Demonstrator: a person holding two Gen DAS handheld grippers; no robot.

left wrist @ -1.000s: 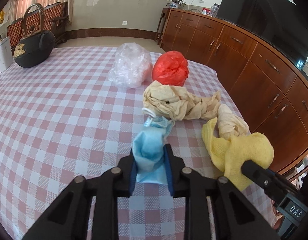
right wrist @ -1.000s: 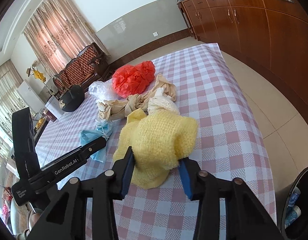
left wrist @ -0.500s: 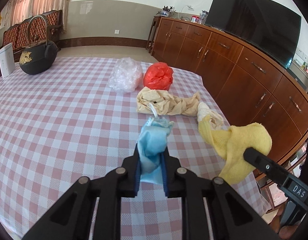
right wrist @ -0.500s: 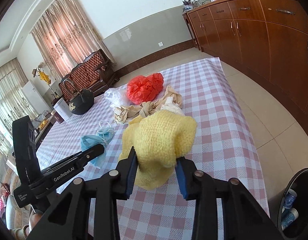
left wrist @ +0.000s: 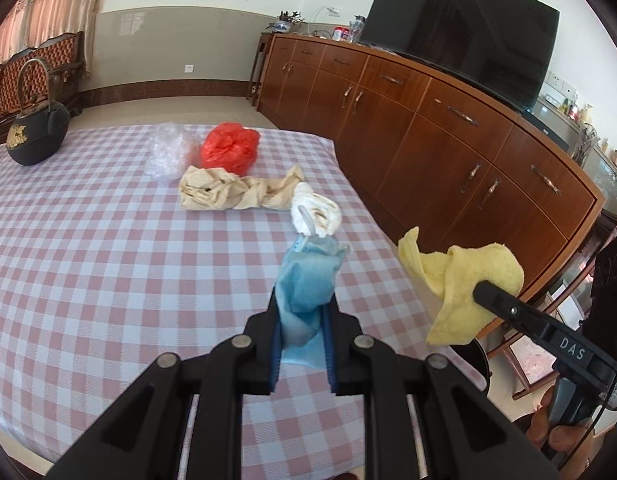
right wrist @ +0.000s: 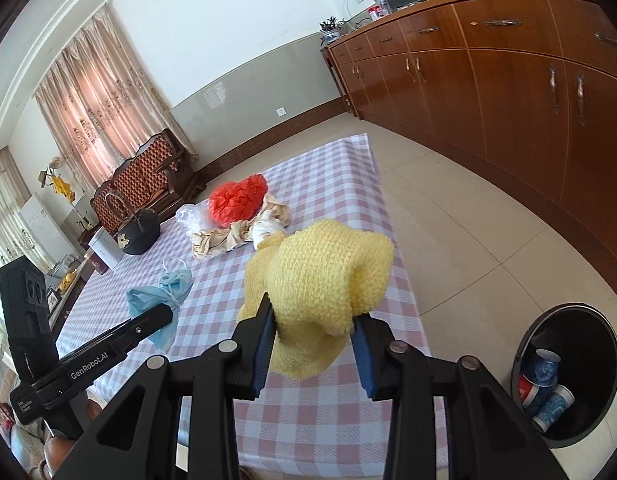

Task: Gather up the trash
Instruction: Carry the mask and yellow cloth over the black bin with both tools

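My left gripper (left wrist: pixel 301 312) is shut on a crumpled blue face mask (left wrist: pixel 306 284) and holds it above the checked table (left wrist: pixel 108 264); it also shows in the right wrist view (right wrist: pixel 158 300). My right gripper (right wrist: pixel 313 320) is shut on a yellow knitted cloth (right wrist: pixel 328 276), lifted past the table's right edge (left wrist: pixel 464 280). On the table lie a twisted beige cloth (left wrist: pixel 236 190), a white wad (left wrist: pixel 316 214), a red plastic bag (left wrist: pixel 228 148) and a clear plastic bag (left wrist: pixel 168 152).
A black bin (right wrist: pixel 568 372) with several cups stands on the floor at the lower right. A black kettle (left wrist: pixel 36 132) sits at the table's far left. A long wooden sideboard (left wrist: pixel 428 128) with a TV (left wrist: pixel 460 28) runs along the right.
Both grippers have risen and pulled back with their loads. The mask and the yellow cloth have left the table. The bin has come into the right wrist view.
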